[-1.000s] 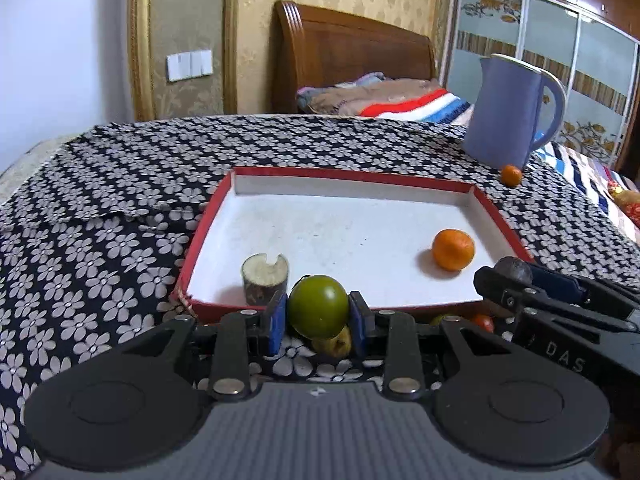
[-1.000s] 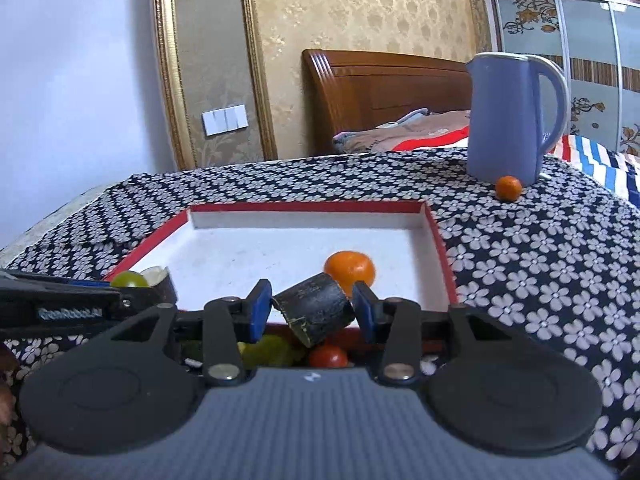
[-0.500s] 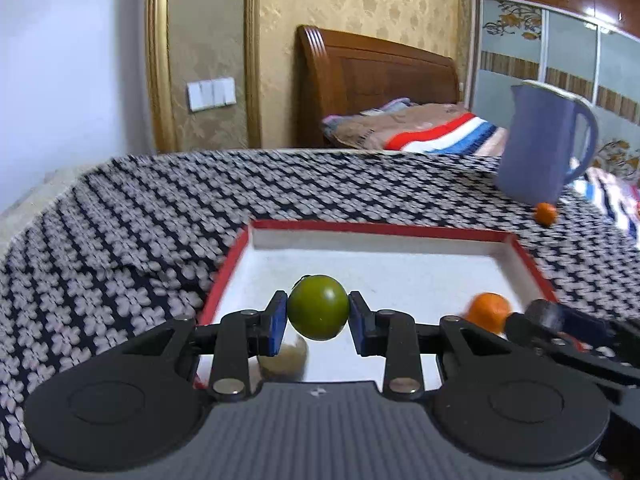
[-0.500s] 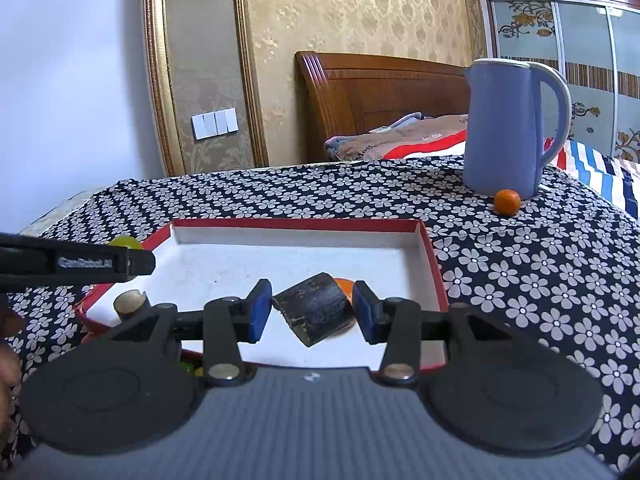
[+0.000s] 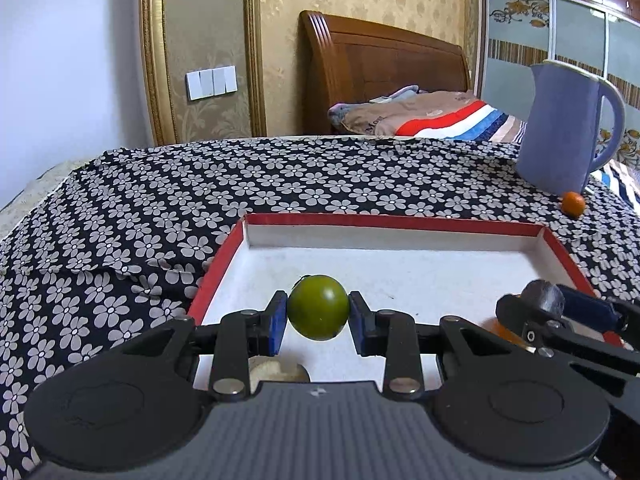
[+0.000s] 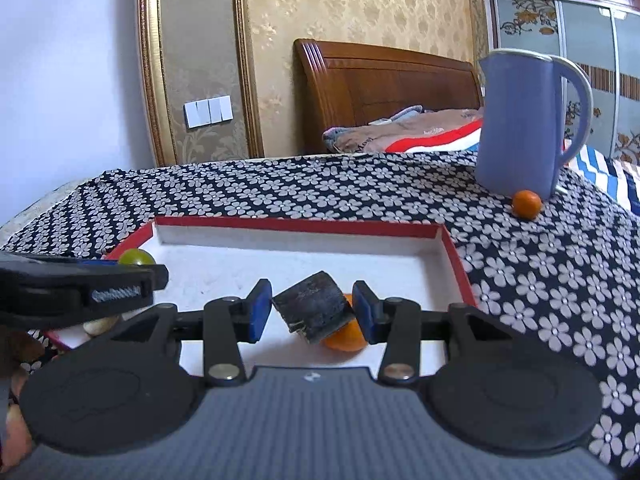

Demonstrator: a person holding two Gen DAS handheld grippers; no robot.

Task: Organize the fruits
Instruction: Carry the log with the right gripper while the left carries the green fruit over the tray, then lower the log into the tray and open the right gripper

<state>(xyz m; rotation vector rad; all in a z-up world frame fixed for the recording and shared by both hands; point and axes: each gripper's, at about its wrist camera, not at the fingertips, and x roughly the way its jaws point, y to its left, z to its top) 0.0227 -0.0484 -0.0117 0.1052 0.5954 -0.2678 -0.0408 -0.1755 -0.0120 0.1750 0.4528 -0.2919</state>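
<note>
My left gripper is shut on a round green fruit and holds it above the left part of the red-rimmed white tray. My right gripper is shut on a dark cut chunk and holds it over the tray, just above an orange lying in it. A pale cut piece lies in the tray under the left gripper. The right gripper also shows in the left wrist view, and the left gripper with its green fruit shows in the right wrist view.
A blue jug stands at the far right of the flowered tablecloth with a small orange at its foot. A bed with folded blankets is behind the table. The wall is at left.
Both grippers have risen and moved forward over the tray with their pieces still held. The loose fruits at the tray's near edge have dropped out of view.
</note>
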